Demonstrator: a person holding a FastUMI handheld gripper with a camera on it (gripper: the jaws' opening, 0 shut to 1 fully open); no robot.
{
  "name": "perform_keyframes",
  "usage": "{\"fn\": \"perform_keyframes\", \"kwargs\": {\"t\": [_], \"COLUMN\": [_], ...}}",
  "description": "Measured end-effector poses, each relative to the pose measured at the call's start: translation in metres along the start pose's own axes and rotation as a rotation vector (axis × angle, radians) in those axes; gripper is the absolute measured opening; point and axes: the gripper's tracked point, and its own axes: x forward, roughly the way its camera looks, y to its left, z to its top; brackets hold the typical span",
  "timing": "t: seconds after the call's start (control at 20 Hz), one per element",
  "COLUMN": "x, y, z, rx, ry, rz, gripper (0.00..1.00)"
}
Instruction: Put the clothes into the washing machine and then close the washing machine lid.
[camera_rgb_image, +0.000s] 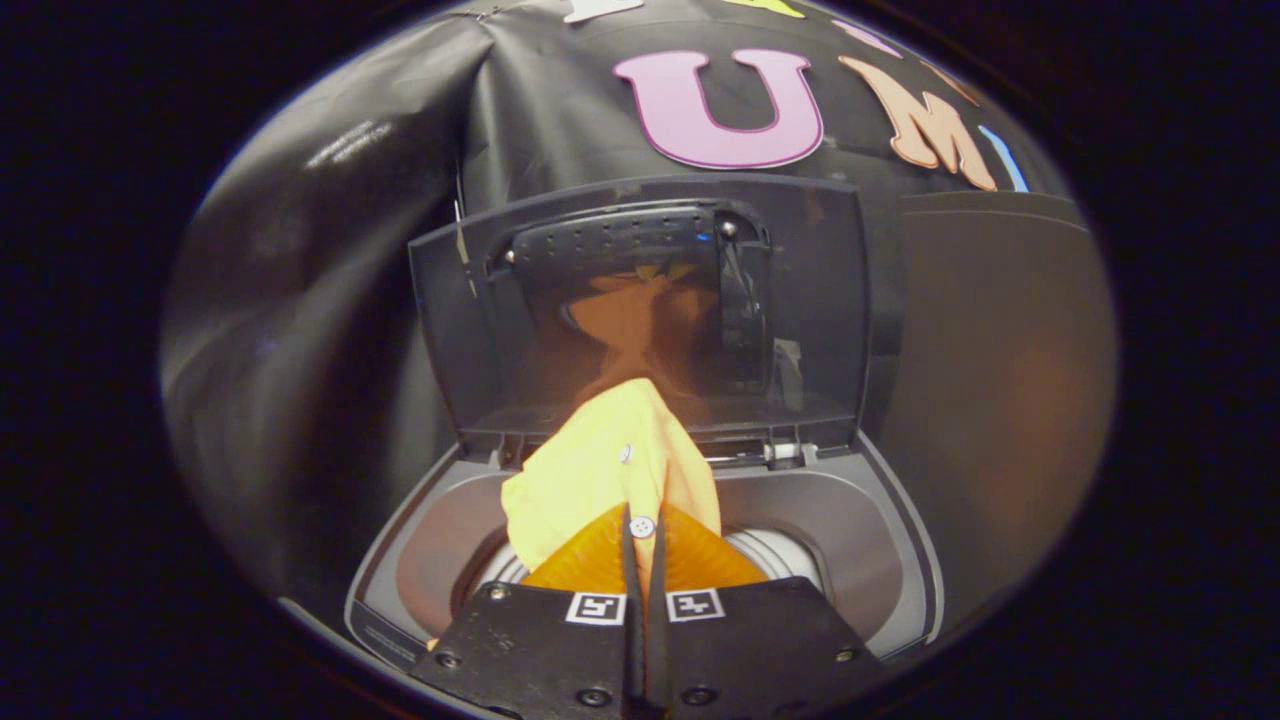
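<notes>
Tongs (645, 560) clenched on yellow shirt (600, 480), fingers pressed nearly together at lower centre. Shirt bunches up just ahead of them, hanging over the washer (880, 540) drum opening. Lid (810, 300) stands upright behind, centre frame; looks like the shirt's reflection in it, dim.

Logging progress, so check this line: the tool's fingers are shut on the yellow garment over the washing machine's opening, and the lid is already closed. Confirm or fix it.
One error: the lid is not closed; it stands raised open behind the drum opening. As the gripper view shows, the tool has both fingers shut on the yellow garment, held above the washing machine.
</notes>
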Motion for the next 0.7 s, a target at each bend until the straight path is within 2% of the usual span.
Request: {"fn": "perform_keyframes", "kwargs": {"t": [0.15,0.25,0.4,0.6,0.7], "x": [0.003,0.001,-0.002,-0.006,-0.01], "y": [-0.003,-0.008,-0.011,-0.005,-0.003], "z": [-0.011,-0.017,-0.014,-0.001,0.008], "rx": [-0.034,-0.038,-0.055,-0.052,-0.049], "ry": [0.026,0.036,0.036,0.022,0.013], "rz": [-0.018,-0.041,-0.07,-0.047,-0.048], "gripper": [0.02,0.05,0.44,0.95,0.97]}}
